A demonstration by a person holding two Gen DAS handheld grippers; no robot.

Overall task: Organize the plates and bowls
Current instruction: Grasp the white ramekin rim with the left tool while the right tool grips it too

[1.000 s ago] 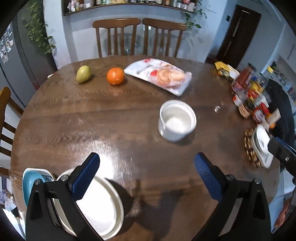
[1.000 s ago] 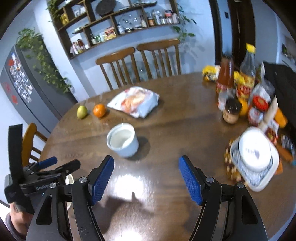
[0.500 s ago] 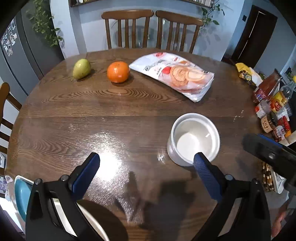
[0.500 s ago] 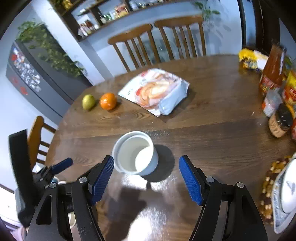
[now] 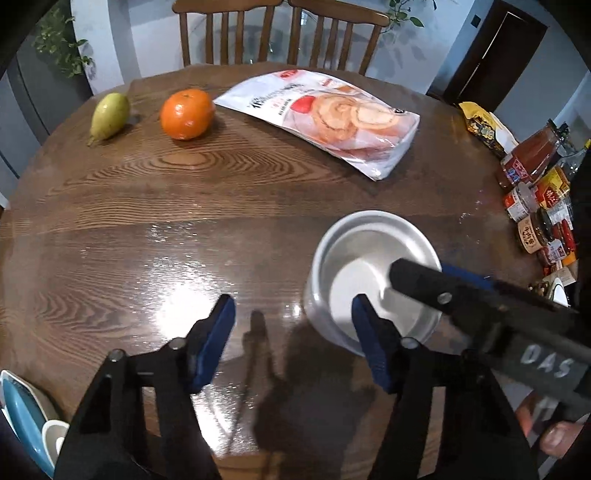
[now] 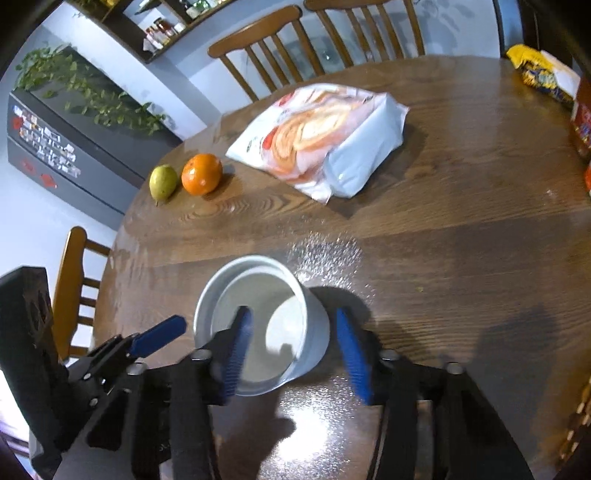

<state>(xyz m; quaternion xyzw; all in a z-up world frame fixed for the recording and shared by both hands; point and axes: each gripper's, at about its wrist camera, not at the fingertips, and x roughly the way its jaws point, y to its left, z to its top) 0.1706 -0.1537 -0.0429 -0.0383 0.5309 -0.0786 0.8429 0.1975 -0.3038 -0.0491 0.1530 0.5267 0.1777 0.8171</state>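
Straddling: right gripper (image 6: 293, 347) has one blue finger inside the white bowl (image 6: 258, 328) and the other outside its right wall, the wall between them.
right jaws: partly spread, gap wider than the wall; outer finger looks just clear of it, so no firm clamp seen.
left gripper (image 5: 293, 345): jaws wide apart, holding nothing, over bare wood just left of the bowl; its right finger overlaps the bowl's near rim in the left wrist view, contact cannot be told.
bowl: upright, empty, on the round wooden table (image 5: 147, 206), near-right part of the top.
plates: blue and white edges (image 5: 26, 417) at the near-left table edge, mostly cut off.
fruit: pear (image 5: 109, 116) and orange (image 5: 187, 113) side by side at the far left.
snack bag (image 5: 325, 118): flat at the far middle, well apart from the bowl.
jars and bottles (image 5: 535, 199): clustered at the right edge.
chairs (image 5: 280, 33): two behind the table.
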